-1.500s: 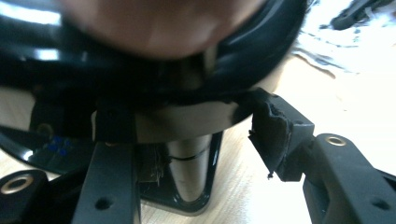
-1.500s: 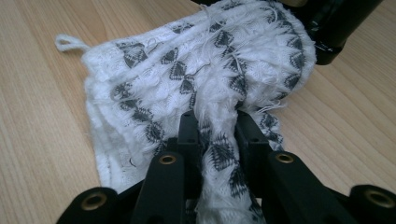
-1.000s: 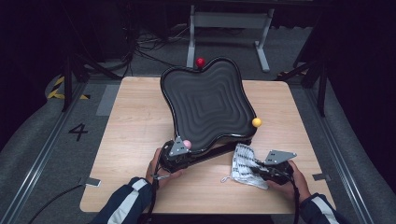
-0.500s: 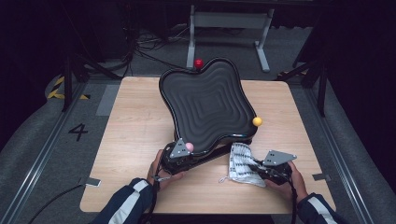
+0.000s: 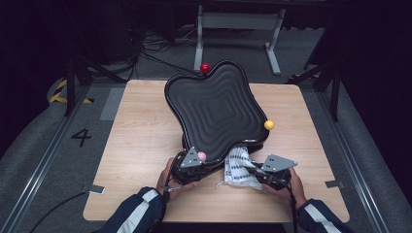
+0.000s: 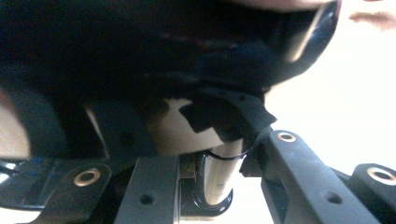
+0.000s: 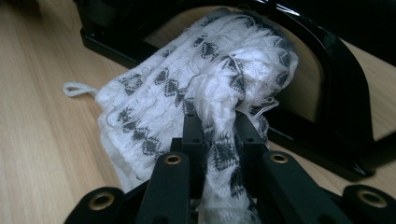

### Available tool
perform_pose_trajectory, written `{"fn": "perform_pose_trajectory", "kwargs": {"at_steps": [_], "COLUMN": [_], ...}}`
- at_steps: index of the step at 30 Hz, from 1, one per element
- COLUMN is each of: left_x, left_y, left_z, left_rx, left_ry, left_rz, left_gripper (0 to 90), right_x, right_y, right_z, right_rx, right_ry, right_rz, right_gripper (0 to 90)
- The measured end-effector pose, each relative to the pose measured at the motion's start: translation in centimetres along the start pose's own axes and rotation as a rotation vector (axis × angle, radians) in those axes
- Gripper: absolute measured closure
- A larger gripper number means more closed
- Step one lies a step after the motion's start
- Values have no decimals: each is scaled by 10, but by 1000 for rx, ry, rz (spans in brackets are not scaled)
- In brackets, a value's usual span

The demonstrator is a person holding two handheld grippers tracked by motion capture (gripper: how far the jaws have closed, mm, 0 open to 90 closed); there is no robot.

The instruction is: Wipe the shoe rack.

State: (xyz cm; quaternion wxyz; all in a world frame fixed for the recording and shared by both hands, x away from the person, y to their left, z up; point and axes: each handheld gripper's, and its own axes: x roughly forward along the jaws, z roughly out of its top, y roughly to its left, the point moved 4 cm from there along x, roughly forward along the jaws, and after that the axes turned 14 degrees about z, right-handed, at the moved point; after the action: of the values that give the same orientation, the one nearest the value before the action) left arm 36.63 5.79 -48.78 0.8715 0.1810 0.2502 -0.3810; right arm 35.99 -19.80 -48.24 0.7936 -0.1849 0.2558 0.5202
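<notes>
Cloth (image 5: 239,167), one piece, white with a dark woven pattern, lies bunched at lower centre of the high view on the table (image 5: 141,136), touching the near edge of the black wavy tray (image 5: 214,109). It looks soft, light and limp; a pinched fold carries it, and loose ends will trail. The right tool (image 7: 217,128) is clamped on such a fold. The left tool (image 5: 192,165) is closed on the tray's near rim; the tray appears rigid, glossy, possibly slippery. Count: one tray, one table, two tools.
</notes>
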Motion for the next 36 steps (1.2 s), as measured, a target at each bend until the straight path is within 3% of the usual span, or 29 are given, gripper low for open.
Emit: {"fn": "perform_pose_trajectory", "kwargs": {"at_steps": [15,19,24,27,36], "left_x": [2,2,1,1,1], "left_y": [-6,-6,-6,-6,-5], "left_z": [2,1,1,1,0], "left_rx": [8,7,-1,-4,-1], "left_ry": [-8,-8,-3,-5,-7], "left_rz": [-20,-23,-30,-31,-35], "left_gripper": [740,740,740,739,740], "right_x": [51,62,71,72,63], "right_y": [18,21,16,15,3], "right_z": [29,33,33,34,27], "right_rx": [-82,-121,-122,-130,-88], "right_ry": [-1,16,28,39,55], "right_rz": [25,6,-26,-44,-103], "right_gripper": [785,784,783,784,785]}}
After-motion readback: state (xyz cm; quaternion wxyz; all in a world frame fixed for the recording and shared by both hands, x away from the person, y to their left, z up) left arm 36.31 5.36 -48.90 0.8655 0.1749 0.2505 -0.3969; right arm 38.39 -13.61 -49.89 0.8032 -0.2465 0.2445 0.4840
